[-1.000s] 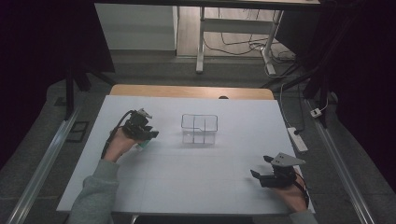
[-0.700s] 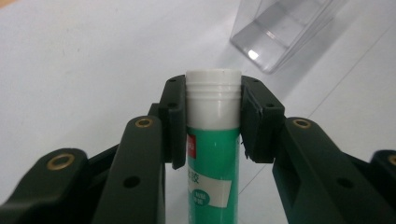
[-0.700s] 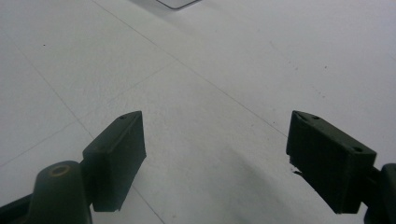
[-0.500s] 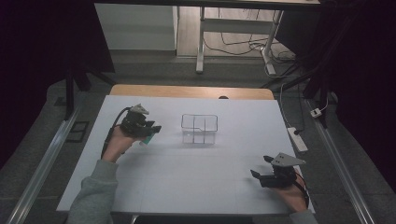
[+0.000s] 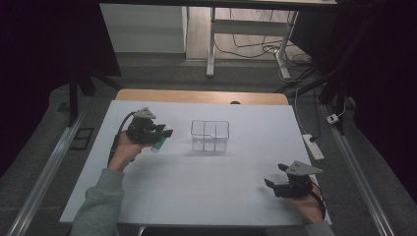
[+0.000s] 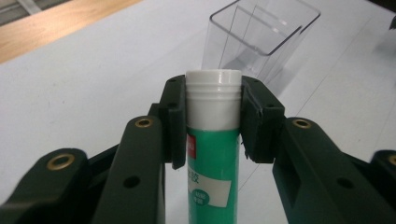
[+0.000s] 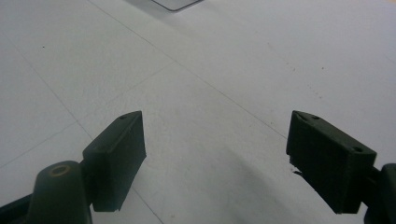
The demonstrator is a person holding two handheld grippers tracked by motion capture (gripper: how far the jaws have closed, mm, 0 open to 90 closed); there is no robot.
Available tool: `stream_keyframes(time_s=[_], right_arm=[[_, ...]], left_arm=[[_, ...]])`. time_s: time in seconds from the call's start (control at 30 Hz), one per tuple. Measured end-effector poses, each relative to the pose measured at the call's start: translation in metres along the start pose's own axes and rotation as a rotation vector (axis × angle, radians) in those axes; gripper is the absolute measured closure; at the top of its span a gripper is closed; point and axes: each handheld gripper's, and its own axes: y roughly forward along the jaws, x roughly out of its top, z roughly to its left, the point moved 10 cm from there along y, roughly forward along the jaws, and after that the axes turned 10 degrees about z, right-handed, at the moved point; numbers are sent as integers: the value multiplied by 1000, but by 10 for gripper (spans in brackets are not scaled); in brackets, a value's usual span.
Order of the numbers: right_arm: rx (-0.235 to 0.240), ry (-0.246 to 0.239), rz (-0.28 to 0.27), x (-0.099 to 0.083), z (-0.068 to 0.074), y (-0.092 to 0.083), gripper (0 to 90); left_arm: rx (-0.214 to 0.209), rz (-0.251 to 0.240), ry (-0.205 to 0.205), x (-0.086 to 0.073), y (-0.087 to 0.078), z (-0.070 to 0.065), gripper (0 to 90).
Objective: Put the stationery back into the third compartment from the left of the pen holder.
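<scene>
Left gripper [image 5: 164, 135] carried glue stick [image 6: 213, 140] nearer clear organizer [image 5: 210, 135].

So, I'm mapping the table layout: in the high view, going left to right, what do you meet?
Left tool shut on the glue stick → clear box → right tool, open.

Before you lies a white table [image 5: 196, 196] with a wooden strip [image 5: 196, 96] along its far edge. Beyond it, grey floor [image 5: 162, 69] meets a white panel [image 5: 142, 29] and a white metal frame [image 5: 212, 44], with loose cables [image 5: 251, 44] behind. A power strip [image 5: 313, 146] lies at your right. Metal rails [image 5: 44, 172] flank both sides. The surroundings are dark.
</scene>
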Motion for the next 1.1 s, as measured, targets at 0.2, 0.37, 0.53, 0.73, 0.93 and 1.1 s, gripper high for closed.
stream_keyframes(time_s=[0.2,0.37,0.53,0.73,0.93,1.1], right_arm=[[-2,0,-1,0,0,0,190],[-2,-4,-5,1,0,0,190],[-4,-2,-4,1,0,0,190],[0,-4,-4,1,0,0,190],[-1,-3,-3,1,0,0,190],[2,-7,-5,1,0,0,190]], left_arm=[[3,-57,-6,8,-7,-3,642],[-43,-102,-12,15,-14,-10,641],[-76,-142,8,24,-24,-23,642],[-64,-177,28,32,-30,-30,642],[-61,-209,42,38,-34,-35,642],[-142,-247,35,43,-39,-45,642]])
